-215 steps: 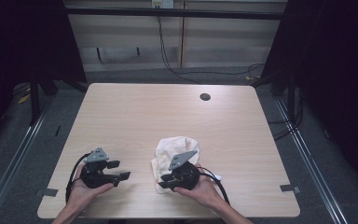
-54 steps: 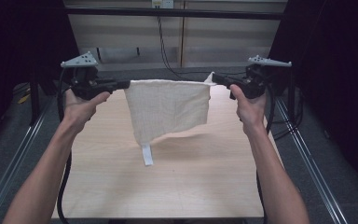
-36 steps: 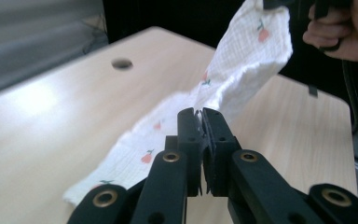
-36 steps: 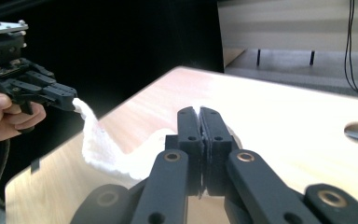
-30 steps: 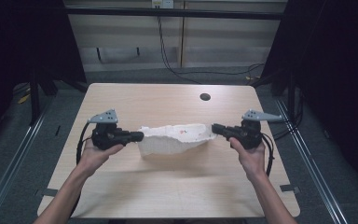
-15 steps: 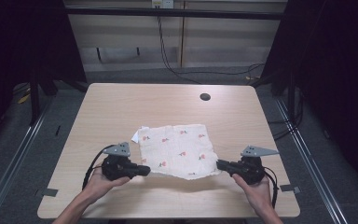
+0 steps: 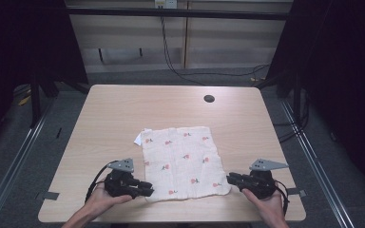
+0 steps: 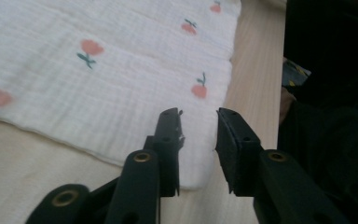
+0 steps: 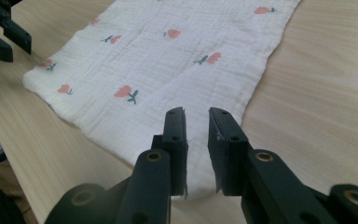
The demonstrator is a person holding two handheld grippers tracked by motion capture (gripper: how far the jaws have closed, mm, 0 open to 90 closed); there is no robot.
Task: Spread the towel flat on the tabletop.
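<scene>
Spreading job looks nearly done: table (image 7: 104, 114) bears flowered cloth (image 7: 183, 159), flat at near middle, few wrinkles. Left gripper (image 7: 145, 189) and right gripper (image 7: 230, 178) sit at near corners, jaws parted, gripping nothing. Left, perhaps: fold or smoothing. White tag (image 7: 137, 139) at far left corner too small to make out.

left gripper (image 8: 199, 128) jaws parted over the near corner of the flowered cloth (image 8: 121, 70).
</scene>
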